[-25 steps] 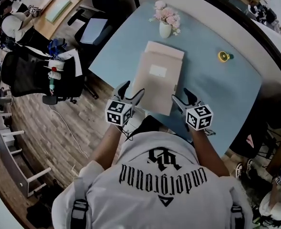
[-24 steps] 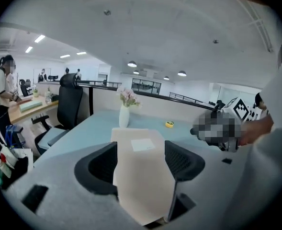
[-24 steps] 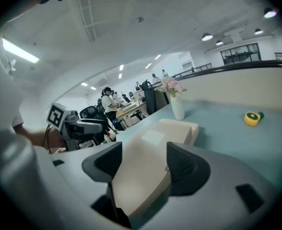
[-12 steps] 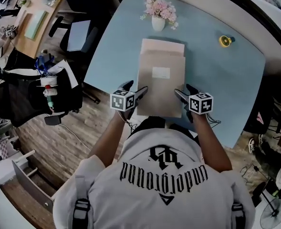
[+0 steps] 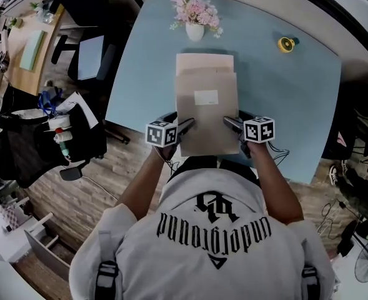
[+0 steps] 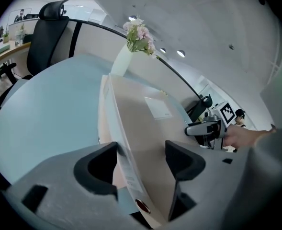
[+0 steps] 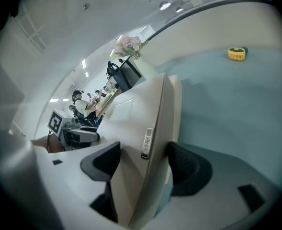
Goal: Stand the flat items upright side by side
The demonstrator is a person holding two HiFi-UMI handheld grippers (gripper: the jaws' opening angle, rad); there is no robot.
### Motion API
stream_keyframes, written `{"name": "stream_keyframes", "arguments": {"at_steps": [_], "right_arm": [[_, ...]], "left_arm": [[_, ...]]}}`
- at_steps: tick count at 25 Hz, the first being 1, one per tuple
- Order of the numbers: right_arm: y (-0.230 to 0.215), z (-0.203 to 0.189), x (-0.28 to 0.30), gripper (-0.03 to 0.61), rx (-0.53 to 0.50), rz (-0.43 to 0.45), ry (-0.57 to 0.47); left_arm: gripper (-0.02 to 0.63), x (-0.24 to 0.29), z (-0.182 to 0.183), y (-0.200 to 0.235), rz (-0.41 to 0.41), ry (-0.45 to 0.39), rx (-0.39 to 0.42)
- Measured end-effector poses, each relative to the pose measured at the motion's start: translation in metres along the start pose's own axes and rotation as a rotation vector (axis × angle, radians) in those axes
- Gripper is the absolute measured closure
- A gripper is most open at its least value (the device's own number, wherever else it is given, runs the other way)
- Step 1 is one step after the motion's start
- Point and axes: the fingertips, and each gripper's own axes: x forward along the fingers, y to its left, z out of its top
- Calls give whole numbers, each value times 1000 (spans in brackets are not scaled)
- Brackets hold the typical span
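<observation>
Two flat beige cardboard file folders are stacked on the pale blue table (image 5: pixel 283 99), both lying flat, none upright yet. The top folder (image 5: pixel 207 114) carries a white label (image 5: pixel 206 97) and covers most of the lower folder (image 5: pixel 203 61), whose far end sticks out.

Left gripper (image 5: pixel 182 122) is at the top folder's left edge near the front. Its jaws are wide and have just been closing, with the folder's spine between them and a gap still showing on the top-face side.

Right gripper (image 5: pixel 233 121) is at the right edge, opposite the left. Its jaws have just been opening and stand wide, straddling that edge, not clamped.

A white vase of pink flowers (image 5: pixel 195 30) stands just beyond the stack. A small yellow round object (image 5: pixel 286 44) sits well apart, far right.
</observation>
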Motion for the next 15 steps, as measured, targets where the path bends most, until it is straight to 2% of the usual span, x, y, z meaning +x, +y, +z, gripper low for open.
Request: {"name": "stream_keyframes", "arguments": {"at_steps": [3,7,15], "right_arm": [[2,-1,-7,265,-8,-17,-7],[-2,1,-31,270,-49,-65,-37],[-41,9,-123,273,-94,-175,-149]], "left_arm": [[291,-1,2,-7,10,12,22],[293,4,12,-28,25,23,93],[293,38,43,-120,5,-12,240]]}}
